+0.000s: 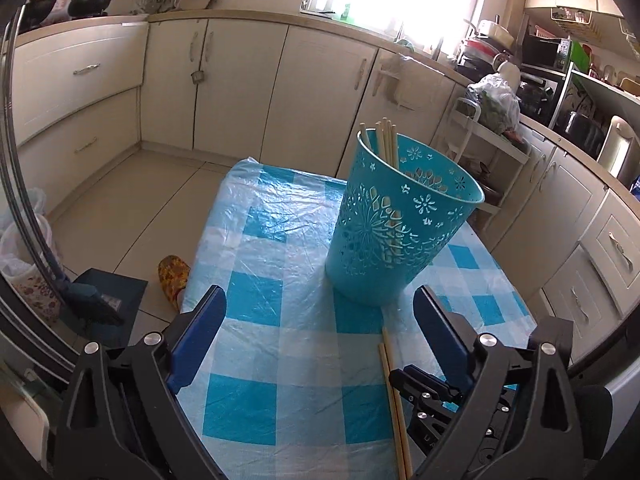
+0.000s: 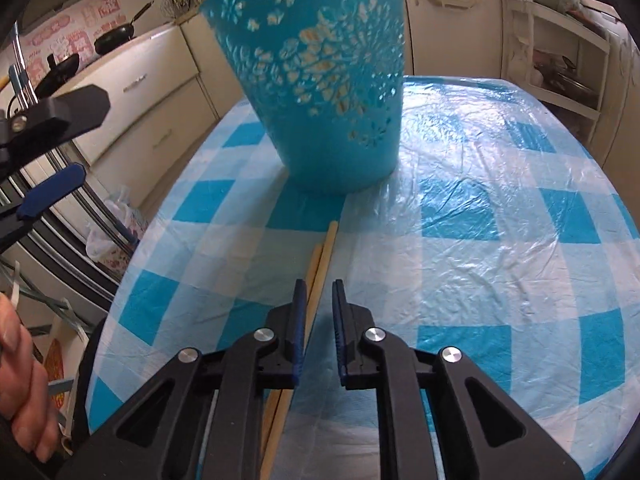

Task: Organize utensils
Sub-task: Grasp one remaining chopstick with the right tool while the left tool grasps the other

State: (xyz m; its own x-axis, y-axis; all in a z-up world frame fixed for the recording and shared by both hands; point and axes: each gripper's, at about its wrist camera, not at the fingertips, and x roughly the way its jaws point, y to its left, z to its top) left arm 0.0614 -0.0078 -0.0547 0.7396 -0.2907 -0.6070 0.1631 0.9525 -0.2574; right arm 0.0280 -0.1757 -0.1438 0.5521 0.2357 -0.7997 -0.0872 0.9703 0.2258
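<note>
Chopsticks [image 2: 320, 264] lie loose on the tabletop [image 2: 500, 200] before the basket [image 1: 400, 220]. Right tongs [image 2: 319, 300] straddle them, narrowed but not gripping; left tongs [image 1: 320, 304] spread wide, empty. Next: clamp, lift, drop into basket.

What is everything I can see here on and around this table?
basket: one, turquoise with cut-out flowers, upright on the table
chopsticks in the basket: several, pale wood, ends poking above the rim
chopsticks on the table: two, pale wood, lying side by side in front of the basket
tablecloth: one, blue and white checks under clear plastic
pans: two, black, far counter
slipper: one, floral yellow, on the floor
left gripper: black with blue pads, open, nothing between them
right gripper: black with blue pads, narrow gap, over the loose chopsticks
hand: one, holding the left gripper's handle
</note>
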